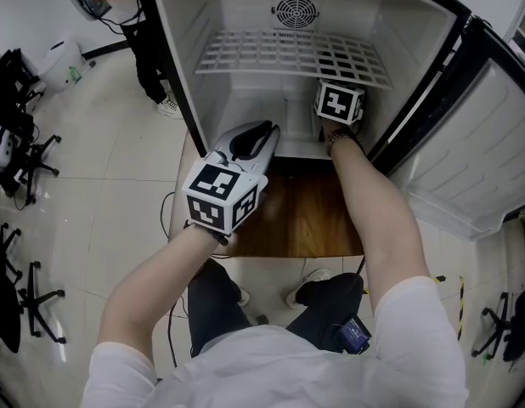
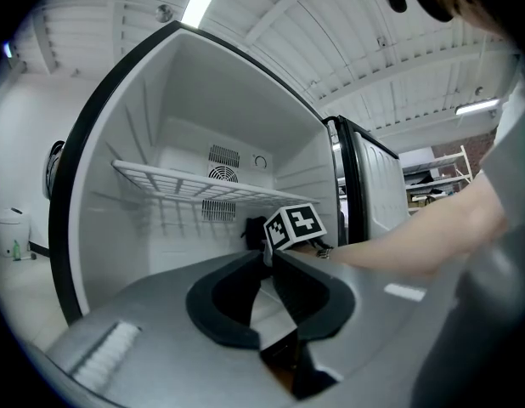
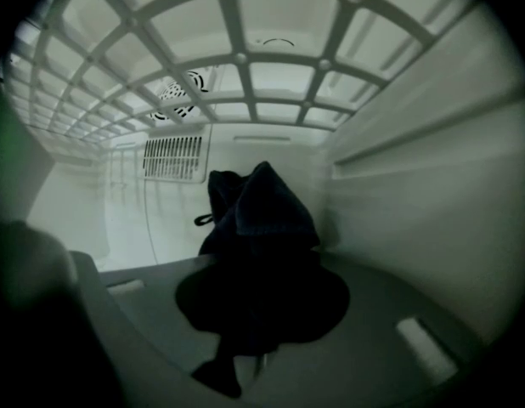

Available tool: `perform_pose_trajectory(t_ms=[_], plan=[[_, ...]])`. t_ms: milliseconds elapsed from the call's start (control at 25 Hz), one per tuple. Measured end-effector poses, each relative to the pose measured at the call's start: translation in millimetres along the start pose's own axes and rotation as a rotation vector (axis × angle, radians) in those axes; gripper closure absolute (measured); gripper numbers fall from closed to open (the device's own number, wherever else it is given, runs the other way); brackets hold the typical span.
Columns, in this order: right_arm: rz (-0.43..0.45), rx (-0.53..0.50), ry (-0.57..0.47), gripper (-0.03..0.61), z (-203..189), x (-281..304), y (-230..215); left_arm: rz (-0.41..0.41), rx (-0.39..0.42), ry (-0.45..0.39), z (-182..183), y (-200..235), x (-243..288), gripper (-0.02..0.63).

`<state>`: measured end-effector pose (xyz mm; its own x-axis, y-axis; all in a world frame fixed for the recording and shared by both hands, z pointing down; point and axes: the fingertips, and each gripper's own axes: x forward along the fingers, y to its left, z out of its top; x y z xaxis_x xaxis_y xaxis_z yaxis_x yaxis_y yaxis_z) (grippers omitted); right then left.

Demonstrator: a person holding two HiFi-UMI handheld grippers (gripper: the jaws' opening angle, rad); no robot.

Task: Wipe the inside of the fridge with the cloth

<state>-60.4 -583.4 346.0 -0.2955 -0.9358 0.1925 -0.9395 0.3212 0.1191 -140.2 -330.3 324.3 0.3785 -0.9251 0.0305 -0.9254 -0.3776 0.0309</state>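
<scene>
Dark, soft fabric: the bunched dark cloth (image 3: 261,215) is pinched in the right gripper (image 1: 337,105), whose jaws are closed on its lower folds. A loose crest stands up beyond the tips. It sits inside the open white plastic fridge (image 1: 207,32), below the white wire shelf (image 1: 271,53), near the right wall and short of the far wall. Whether it touches either, I cannot tell.

The cloth looks light and limp, so it should fold rather than push. A grip low on a thick bunch, as here, leaves a pad to press on the plastic. Loose ends could catch on the shelf.

The left gripper (image 2: 269,260) waits at the near opening, jaws together and empty.
</scene>
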Motion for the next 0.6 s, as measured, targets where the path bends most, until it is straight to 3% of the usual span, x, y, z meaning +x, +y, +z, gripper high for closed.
perform_pose_trajectory(t_ms=[240,360,600], plan=[[0.006,0.003,0.000,0.505,-1,-6,0,0.009,-0.007,0.007,-3,2,5,0.575],[-0.002,0.044,0.053,0.505,-15,-15,-2,0.015,-0.018,0.008,-4,5,8,0.566],[0.069,0.041,0.029,0.505,-15,-45,10,0.003,-0.094,0.017,-9,8,23,0.512]])
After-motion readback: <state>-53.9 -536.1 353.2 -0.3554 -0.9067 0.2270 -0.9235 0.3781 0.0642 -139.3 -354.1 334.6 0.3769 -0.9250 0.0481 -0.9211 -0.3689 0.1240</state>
